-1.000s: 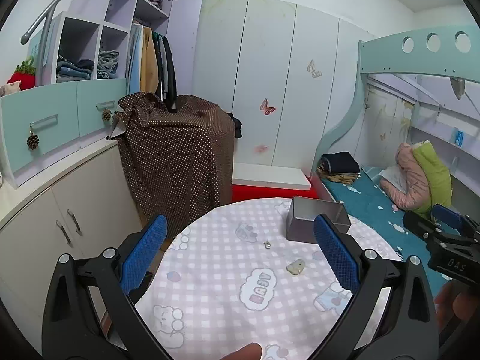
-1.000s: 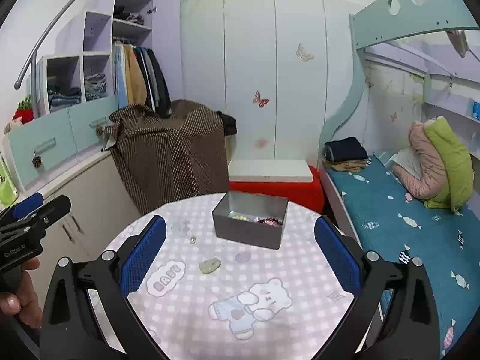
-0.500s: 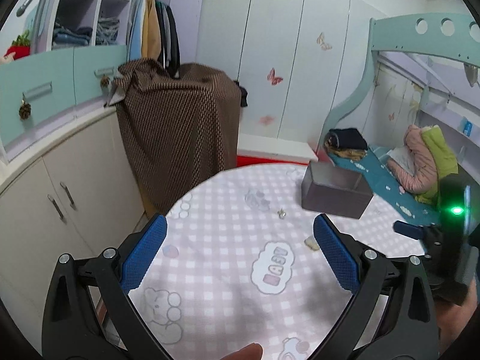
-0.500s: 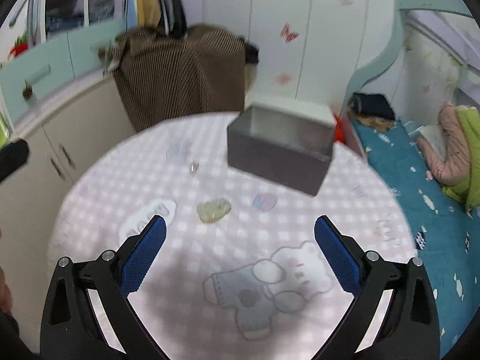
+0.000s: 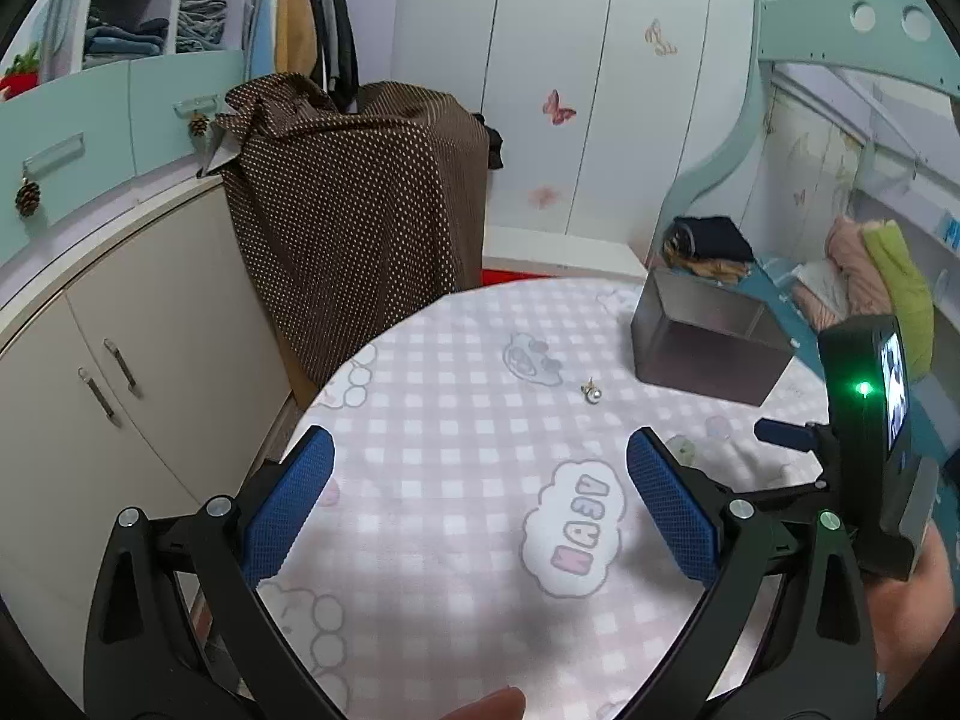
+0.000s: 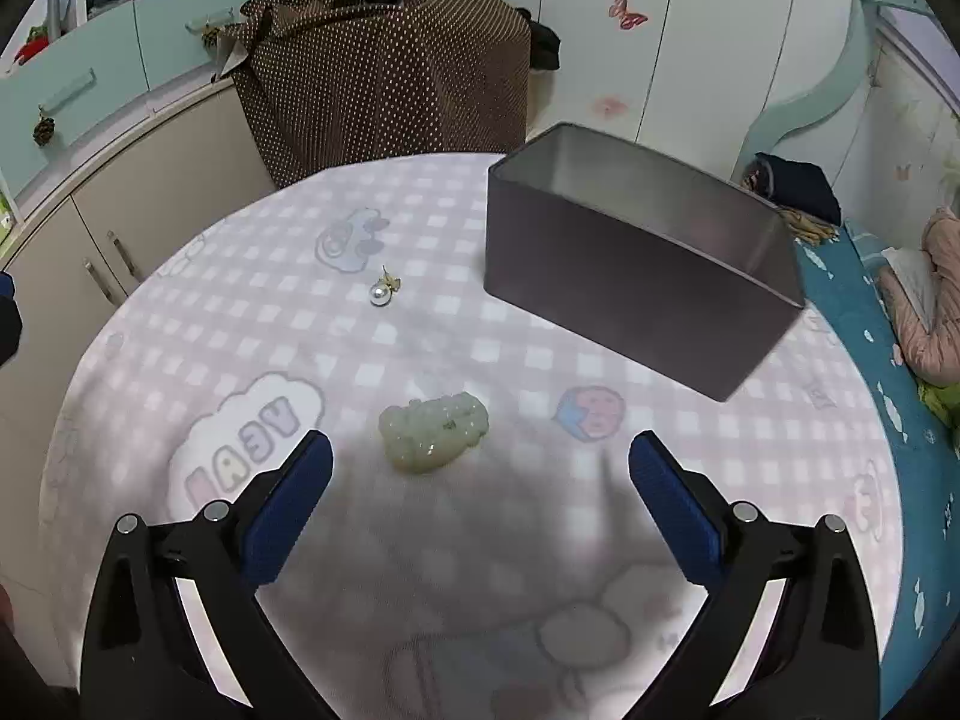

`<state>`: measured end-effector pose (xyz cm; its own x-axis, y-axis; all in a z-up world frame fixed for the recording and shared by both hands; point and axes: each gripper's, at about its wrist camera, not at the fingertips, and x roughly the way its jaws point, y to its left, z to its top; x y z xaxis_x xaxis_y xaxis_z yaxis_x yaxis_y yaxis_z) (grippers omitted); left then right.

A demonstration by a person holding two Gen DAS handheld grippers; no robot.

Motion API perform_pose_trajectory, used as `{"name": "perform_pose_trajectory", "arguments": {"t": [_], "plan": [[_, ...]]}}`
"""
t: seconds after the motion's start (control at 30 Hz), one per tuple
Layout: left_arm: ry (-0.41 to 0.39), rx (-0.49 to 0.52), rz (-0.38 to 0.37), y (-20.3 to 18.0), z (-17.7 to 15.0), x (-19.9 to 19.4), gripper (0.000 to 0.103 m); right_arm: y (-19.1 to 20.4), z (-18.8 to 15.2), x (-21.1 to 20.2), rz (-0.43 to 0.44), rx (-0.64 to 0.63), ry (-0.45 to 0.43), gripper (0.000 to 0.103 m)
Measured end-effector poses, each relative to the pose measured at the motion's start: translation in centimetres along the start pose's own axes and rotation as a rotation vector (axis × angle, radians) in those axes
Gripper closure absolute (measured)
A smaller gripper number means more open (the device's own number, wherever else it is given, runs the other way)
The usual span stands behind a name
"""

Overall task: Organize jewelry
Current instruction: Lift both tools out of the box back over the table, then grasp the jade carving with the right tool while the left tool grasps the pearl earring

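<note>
With its fingers spread wide, the right gripper [image 6: 480,468] should descend straight onto the pale green bead bracelet [image 6: 433,431] lying on the worktop [image 6: 420,336] at seven o'clock of the metal tin [image 6: 636,294], centring before pinching.

My right gripper's [image 6: 480,480] pads look textured; the tin box [image 6: 630,276] is dull metal, the pearl earring [image 6: 380,295] glossy, the tablecloth [image 6: 420,324] soft-looking cloth.

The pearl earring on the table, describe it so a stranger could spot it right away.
Find the round table with the pink checked cloth and the grey tin on it. Left of the tin lies the earring: one shiny white pearl on a gold post, smaller than the pale green bracelet nearby.
</note>
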<state>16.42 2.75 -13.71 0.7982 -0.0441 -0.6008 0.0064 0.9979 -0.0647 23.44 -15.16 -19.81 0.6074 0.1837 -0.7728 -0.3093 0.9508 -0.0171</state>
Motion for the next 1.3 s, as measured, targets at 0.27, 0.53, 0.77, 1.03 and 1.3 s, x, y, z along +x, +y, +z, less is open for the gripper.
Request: {"name": "perform_pose_trajectory", "arguments": {"t": [0.27,0.53,0.77,1.03,1.3], "plan": [[0.052,0.023,0.016,0.0,-0.2,3.4,0.005,-0.1,0.0,1.4,0.039,-0.023,0.018,0.033],[0.079,0.045,0.017,-0.6,0.5,6.0,0.005,-0.3,0.1,1.3,0.067,-0.054,0.001,0.062],[0.107,0.115,0.003,-2.5,1.6,8.7,0.005,-1.3,-0.3,0.7,0.074,-0.013,-0.005,0.063],[0.176,0.183,-0.008,-5.7,2.4,13.7,0.005,-2.4,-0.5,0.3,0.083,0.029,-0.01,0.063],[0.236,0.187,-0.014,-6.9,2.8,17.3,0.006,-4.1,-0.9,0.1,0.077,0.065,-0.015,0.063]]}}
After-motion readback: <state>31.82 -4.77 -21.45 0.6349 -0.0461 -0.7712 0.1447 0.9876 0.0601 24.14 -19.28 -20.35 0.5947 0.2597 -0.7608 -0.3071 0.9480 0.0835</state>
